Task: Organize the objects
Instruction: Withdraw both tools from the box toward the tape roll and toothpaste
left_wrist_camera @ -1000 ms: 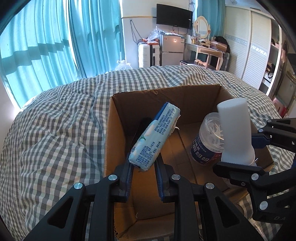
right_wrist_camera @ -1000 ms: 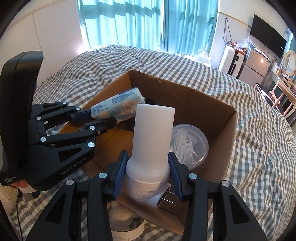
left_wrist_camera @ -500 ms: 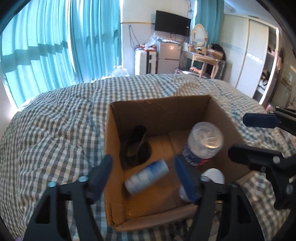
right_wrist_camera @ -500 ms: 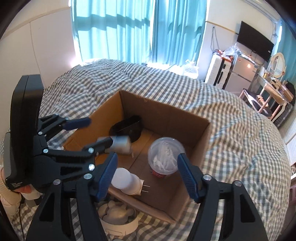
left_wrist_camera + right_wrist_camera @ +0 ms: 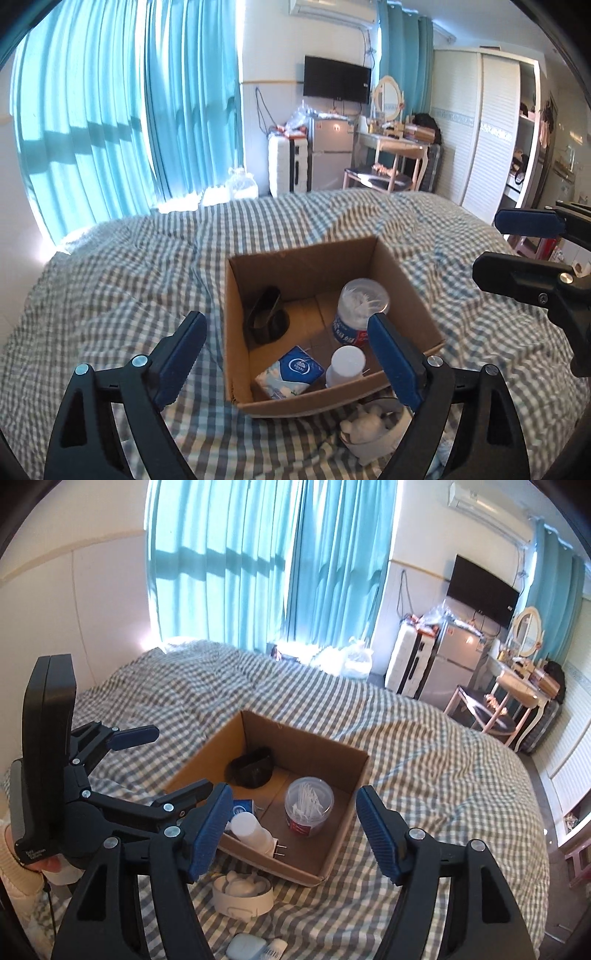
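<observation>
Blue-padded jaws of both grippers (image 5: 284,350) (image 5: 295,827) gape wide, holding nothing.

Sunlit teal curtains (image 5: 122,122); wall-mounted television (image 5: 337,78); white wardrobe (image 5: 491,133); checked bedspread (image 5: 122,266)

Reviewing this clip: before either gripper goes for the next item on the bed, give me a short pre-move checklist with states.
1. Left gripper empty, jaws just opened: ok.
2. Right gripper empty, jaws opened: ok.
3. Tissue pack inside cardboard box: ok.
4. White plug-in light inside box, lying down: ok.
5. Cotton swab jar upright: ok.
6. White round container on bed, outside box, unobstructed: ok.
</observation>
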